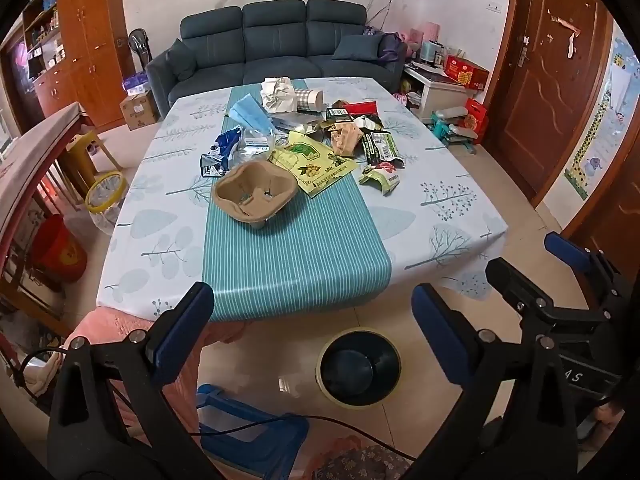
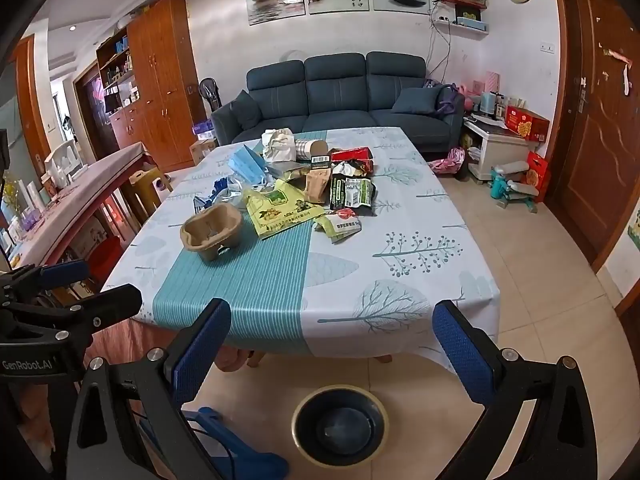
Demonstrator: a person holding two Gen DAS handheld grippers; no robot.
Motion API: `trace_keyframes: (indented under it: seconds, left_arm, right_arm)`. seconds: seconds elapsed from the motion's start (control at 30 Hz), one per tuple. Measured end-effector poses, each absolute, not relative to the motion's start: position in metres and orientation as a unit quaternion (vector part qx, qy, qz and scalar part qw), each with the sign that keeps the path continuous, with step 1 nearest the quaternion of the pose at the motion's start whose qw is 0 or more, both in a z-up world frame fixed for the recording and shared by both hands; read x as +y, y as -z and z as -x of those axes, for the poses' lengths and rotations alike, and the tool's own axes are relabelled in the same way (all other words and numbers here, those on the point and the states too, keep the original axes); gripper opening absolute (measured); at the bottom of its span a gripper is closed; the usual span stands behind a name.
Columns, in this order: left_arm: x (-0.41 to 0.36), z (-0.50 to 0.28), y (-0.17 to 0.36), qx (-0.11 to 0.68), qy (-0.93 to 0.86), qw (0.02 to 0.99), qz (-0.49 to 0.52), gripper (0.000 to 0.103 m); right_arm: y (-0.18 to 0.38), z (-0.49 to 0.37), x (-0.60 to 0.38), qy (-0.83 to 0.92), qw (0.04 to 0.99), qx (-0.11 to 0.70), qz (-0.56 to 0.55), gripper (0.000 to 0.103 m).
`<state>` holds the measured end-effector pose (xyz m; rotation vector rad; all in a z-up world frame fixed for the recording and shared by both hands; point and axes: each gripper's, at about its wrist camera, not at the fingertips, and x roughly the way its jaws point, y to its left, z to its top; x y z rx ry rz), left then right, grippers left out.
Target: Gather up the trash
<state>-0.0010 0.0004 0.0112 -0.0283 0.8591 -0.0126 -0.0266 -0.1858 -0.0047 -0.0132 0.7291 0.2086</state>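
Observation:
A pile of trash lies on the table point(image 1: 280, 272) point(image 2: 400, 264): a brown pulp cup carrier point(image 1: 254, 192) point(image 2: 212, 234), a yellow snack bag point(image 1: 316, 164) point(image 2: 282, 210), a blue face mask point(image 1: 250, 114) point(image 2: 246, 166), crumpled white paper point(image 1: 278, 94) point(image 2: 278, 144), dark green wrappers point(image 1: 380, 146) point(image 2: 352, 194) and a paper cup point(image 1: 310, 100) point(image 2: 312, 149). An empty dark bin point(image 1: 359, 366) point(image 2: 340, 426) stands on the floor before the table. My left gripper point(image 1: 312, 312) and right gripper point(image 2: 332, 332) are both open and empty, held above the bin, short of the table's near edge.
A blue plastic stool point(image 1: 248, 428) point(image 2: 236, 448) sits left of the bin. A yellow-rimmed bin point(image 1: 105, 192) and red bucket point(image 1: 60, 250) stand left of the table. A blue sofa point(image 1: 280, 44) is behind it. A side counter point(image 2: 80, 196) runs along the left.

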Motion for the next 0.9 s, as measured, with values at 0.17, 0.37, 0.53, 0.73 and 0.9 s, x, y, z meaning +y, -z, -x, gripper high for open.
trace_keyframes:
  seconds: [0.17, 0.37, 0.53, 0.73, 0.9]
  left_arm:
    - [-0.001, 0.001, -0.012, 0.419, 0.004, 0.908, 0.016, 0.098]
    - [0.0, 0.002, -0.007, 0.422, 0.006, 0.906, 0.014, 0.098]
    - [0.001, 0.003, -0.004, 0.425, 0.008, 0.905, 0.011, 0.098]
    - [0.0, 0.004, -0.003, 0.426, 0.007, 0.905, 0.012, 0.098]
    - [0.0, 0.003, -0.003, 0.425, 0.007, 0.905, 0.012, 0.098]
  right_arm:
    - [0.004, 0.026, -0.186, -0.102, 0.929, 0.354, 0.006, 0.102]
    - [0.004, 0.026, -0.186, -0.102, 0.93, 0.354, 0.005, 0.102]
    - [0.003, 0.026, -0.185, -0.102, 0.93, 0.354, 0.005, 0.102]
    - [0.002, 0.027, -0.185, -0.103, 0.93, 0.353, 0.005, 0.102]
    - [0.001, 0.028, -0.184, -0.103, 0.93, 0.352, 0.004, 0.102]
